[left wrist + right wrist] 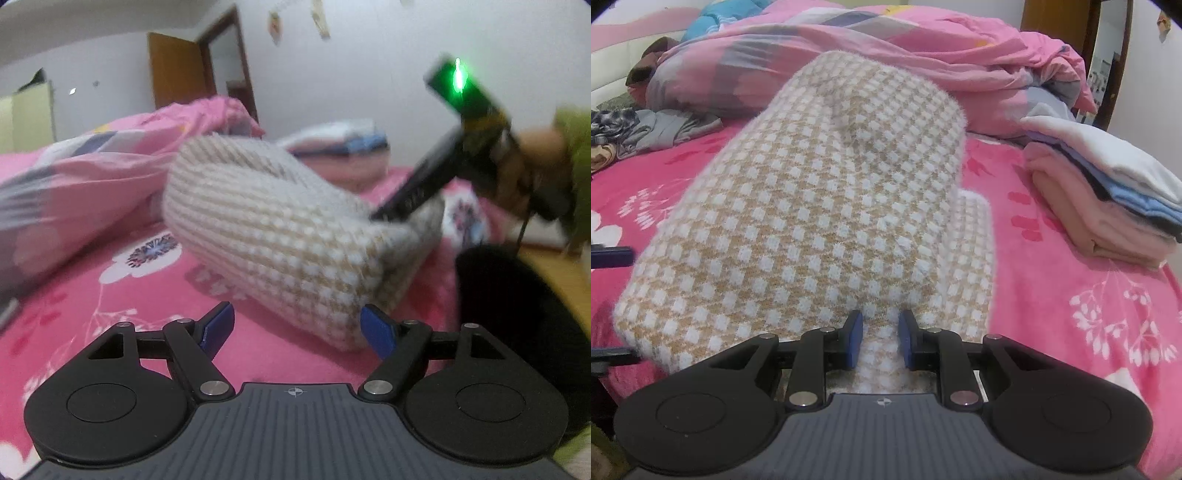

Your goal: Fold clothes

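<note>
A beige-and-white checked knit sweater (280, 236) is lifted in a hump over the pink floral bedsheet (110, 314). My right gripper (880, 338) is shut on a fold of the sweater's (820, 206) near edge, with knit fabric pinched between its blue pads. In the left wrist view the right gripper (391, 212) comes in from the upper right and bites the sweater's far side, with a hand (539, 155) and green sleeve behind it. My left gripper (297, 328) stands open and wide. The sweater's lower corner sits just ahead of its right fingertip, and no pad presses on it.
A crumpled pink quilt (886, 48) lies along the back of the bed. A stack of folded clothes (1108, 199) sits at the right. Loose grey and dark garments (635, 129) lie at the far left. A brown door (177, 70) stands behind the bed.
</note>
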{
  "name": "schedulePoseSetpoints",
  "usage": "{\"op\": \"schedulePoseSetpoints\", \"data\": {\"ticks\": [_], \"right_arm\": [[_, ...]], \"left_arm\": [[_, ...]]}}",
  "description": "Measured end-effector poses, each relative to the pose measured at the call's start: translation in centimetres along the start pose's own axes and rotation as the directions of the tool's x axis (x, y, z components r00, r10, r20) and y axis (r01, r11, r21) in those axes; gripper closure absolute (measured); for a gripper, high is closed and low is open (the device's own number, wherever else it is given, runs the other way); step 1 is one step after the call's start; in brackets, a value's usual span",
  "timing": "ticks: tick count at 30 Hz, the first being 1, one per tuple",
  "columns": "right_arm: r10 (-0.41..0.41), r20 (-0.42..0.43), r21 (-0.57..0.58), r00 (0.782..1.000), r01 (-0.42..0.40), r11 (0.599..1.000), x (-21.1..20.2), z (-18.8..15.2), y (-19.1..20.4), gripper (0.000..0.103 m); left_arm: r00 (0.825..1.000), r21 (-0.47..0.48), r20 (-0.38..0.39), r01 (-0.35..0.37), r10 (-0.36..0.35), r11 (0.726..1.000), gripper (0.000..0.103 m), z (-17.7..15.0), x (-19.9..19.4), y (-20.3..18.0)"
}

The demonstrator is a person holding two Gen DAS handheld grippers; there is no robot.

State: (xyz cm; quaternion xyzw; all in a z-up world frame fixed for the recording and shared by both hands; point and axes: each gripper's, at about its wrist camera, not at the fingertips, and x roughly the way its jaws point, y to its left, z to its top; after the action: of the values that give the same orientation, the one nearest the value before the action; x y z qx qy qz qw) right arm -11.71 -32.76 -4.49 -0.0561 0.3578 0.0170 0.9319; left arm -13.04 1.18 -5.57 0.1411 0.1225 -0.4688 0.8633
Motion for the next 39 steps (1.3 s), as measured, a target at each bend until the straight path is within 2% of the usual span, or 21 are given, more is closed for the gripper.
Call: {"op": "schedulePoseSetpoints", "data": {"ticks": [5, 8, 11, 13, 14, 15, 18, 19, 22, 25, 28, 29, 30, 31, 32, 33, 35, 37, 39], "right_arm": [[-0.009, -0.021, -0.035, 1.000, 0.009, 0.999, -1.5, 2.2, 0.1, 0.080], [-0.005, 0.020, -0.083, 1.000, 0.006, 0.996, -3.9, 4.9, 1.1, 0.080], [0.134, 0.033, -0.155, 0.990, -0.127, 0.980, -5.9, 7.4, 3.8, 0.080], [0.217, -0.037, -0.227, 0.975, -0.220, 0.949, -5.6, 7.9, 6.1, 0.081], [0.215, -0.098, -0.268, 0.972, -0.234, 0.935, -4.5, 7.5, 7.2, 0.081], [0.201, -0.160, -0.298, 0.967, -0.241, 0.924, -3.2, 7.0, 8.0, 0.081], [0.098, -0.320, -0.312, 0.942, -0.202, 0.928, 2.9, 3.9, 7.9, 0.083], [0.092, -0.317, -0.319, 0.944, -0.197, 0.927, 4.0, 3.1, 7.5, 0.083], [0.139, -0.331, -0.232, 0.933, -0.224, 0.947, 4.5, 3.9, 6.0, 0.084], [0.129, -0.318, -0.251, 0.939, -0.215, 0.944, 4.4, 3.6, 6.1, 0.083], [0.126, -0.318, -0.226, 0.939, -0.204, 0.952, 3.8, 3.7, 6.0, 0.083], [0.127, -0.320, -0.216, 0.939, -0.202, 0.955, 3.6, 3.8, 5.8, 0.083], [0.124, -0.327, -0.208, 0.937, -0.200, 0.958, 3.4, 4.0, 5.8, 0.083], [0.115, -0.344, -0.205, 0.932, -0.194, 0.959, 2.9, 4.4, 5.8, 0.083], [0.103, -0.350, -0.205, 0.931, -0.184, 0.961, 2.3, 5.2, 5.7, 0.082], [0.095, -0.347, -0.211, 0.933, -0.176, 0.962, 1.6, 6.1, 5.6, 0.082], [0.094, -0.286, -0.258, 0.954, -0.171, 0.951, -0.6, 8.7, 6.0, 0.082], [0.097, -0.189, -0.308, 0.977, -0.153, 0.939, -2.1, 12.1, 6.9, 0.081], [0.094, -0.101, -0.350, 0.990, -0.124, 0.929, -2.3, 15.1, 8.1, 0.081]], "left_arm": [[1.000, -0.150, 0.022, 0.018, -0.015, 0.989, 0.032, 0.3, -0.1, 2.5], [0.999, -0.186, 0.016, 0.042, -0.039, 0.982, 0.032, 0.1, 0.9, 2.3], [0.998, -0.193, -0.002, 0.054, -0.055, 0.980, 0.032, -0.4, 1.6, 1.7], [0.998, -0.196, -0.006, 0.055, -0.057, 0.979, 0.032, -0.9, 1.6, 1.7], [0.998, -0.203, -0.008, 0.053, -0.056, 0.978, 0.032, -1.1, 1.4, 1.8], [0.998, -0.215, -0.010, 0.051, -0.054, 0.975, 0.032, -1.4, 1.3, 2.1], [0.998, -0.277, 0.010, 0.066, -0.065, 0.959, 0.032, -1.9, 0.8, 3.5], [0.997, -0.301, 0.027, 0.073, -0.068, 0.951, 0.031, -1.9, 0.7, 4.0], [0.993, -0.384, 0.084, 0.110, -0.084, 0.917, 0.024, -1.0, 1.1, 5.1], [0.987, -0.427, 0.112, 0.152, -0.115, 0.891, 0.023, 0.0, 3.0, 5.1], [0.986, -0.484, 0.054, 0.163, -0.157, 0.859, 0.023, -0.4, 5.4, 5.0], [0.984, -0.511, 0.029, 0.164, -0.173, 0.844, 0.021, -0.7, 6.2, 5.1], [0.980, -0.548, 0.014, 0.172, -0.196, 0.819, 0.021, -1.1, 6.8, 5.4], [0.974, -0.595, 0.010, 0.188, -0.227, 0.781, 0.021, -1.4, 7.1, 6.0], [0.970, -0.616, 0.007, 0.197, -0.245, 0.763, 0.021, -1.6, 7.3, 6.4], [0.969, -0.609, 0.002, 0.197, -0.248, 0.768, 0.020, -1.5, 7.2, 6.4], [0.970, -0.591, -0.008, 0.190, -0.242, 0.784, 0.020, -1.3, 7.1, 6.2], [0.970, -0.596, -0.017, 0.186, -0.244, 0.781, 0.020, -1.3, 7.2, 6.2], [0.970, -0.599, -0.019, 0.184, -0.243, 0.780, 0.020, -1.3, 7.2, 6.1]]}}
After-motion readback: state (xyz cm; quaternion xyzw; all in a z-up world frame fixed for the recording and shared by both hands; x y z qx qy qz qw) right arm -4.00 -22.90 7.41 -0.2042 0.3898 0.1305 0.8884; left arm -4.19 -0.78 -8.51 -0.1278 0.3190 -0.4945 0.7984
